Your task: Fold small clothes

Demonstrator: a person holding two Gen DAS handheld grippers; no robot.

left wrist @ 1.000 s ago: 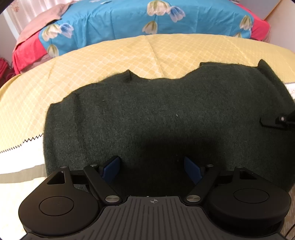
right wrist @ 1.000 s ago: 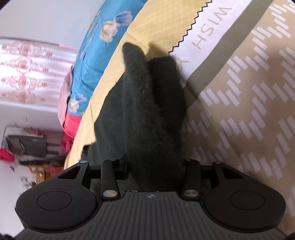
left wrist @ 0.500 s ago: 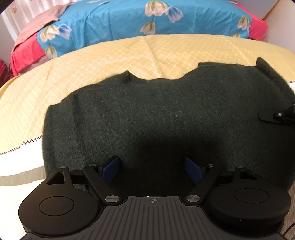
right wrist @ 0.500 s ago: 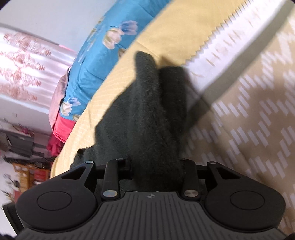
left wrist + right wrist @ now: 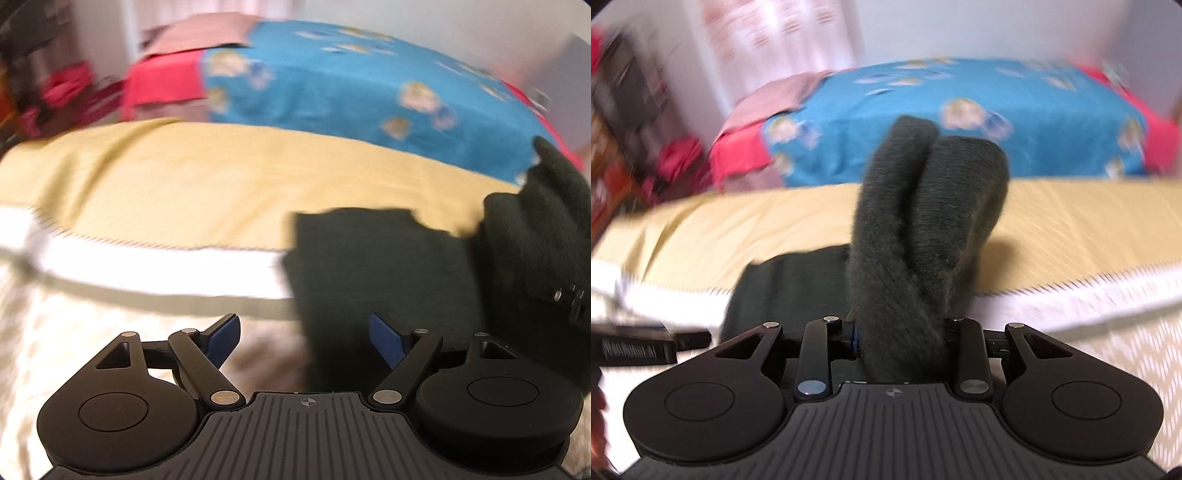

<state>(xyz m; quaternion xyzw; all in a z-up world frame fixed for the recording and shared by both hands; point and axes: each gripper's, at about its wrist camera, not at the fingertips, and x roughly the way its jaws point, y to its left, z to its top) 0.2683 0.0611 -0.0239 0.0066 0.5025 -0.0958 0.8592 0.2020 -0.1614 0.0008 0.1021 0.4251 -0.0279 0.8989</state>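
Right at my right tongs (image 5: 899,341), the dark green garment (image 5: 923,229) is pinched tight between the fingers, and a thick folded wad of it stands up from the grip, two fuzzy lobes pressed side by side. My left tongs (image 5: 304,341) are spread wide with nothing between the blue pads (image 5: 221,338); they hover over the garment's near left edge, not touching it as far as I can see.

Past both tongs, the rest of the garment lies flat on the bed (image 5: 184,177): its left edge crosses the white stripe (image 5: 159,271) and its far edge sits on the yellow quilted cover. To the garment's right in the left camera, the lifted wad rises beside the flat part, with a bit of the right tongs' black housing under it. Left of the garment in the right camera, a blurry black piece of the other tool pokes in.

Beyond the garment, the yellow cover runs back to a blue flowered blanket (image 5: 997,110) with red fabric (image 5: 738,155) at its left end. Everything back there is motion-blurred.
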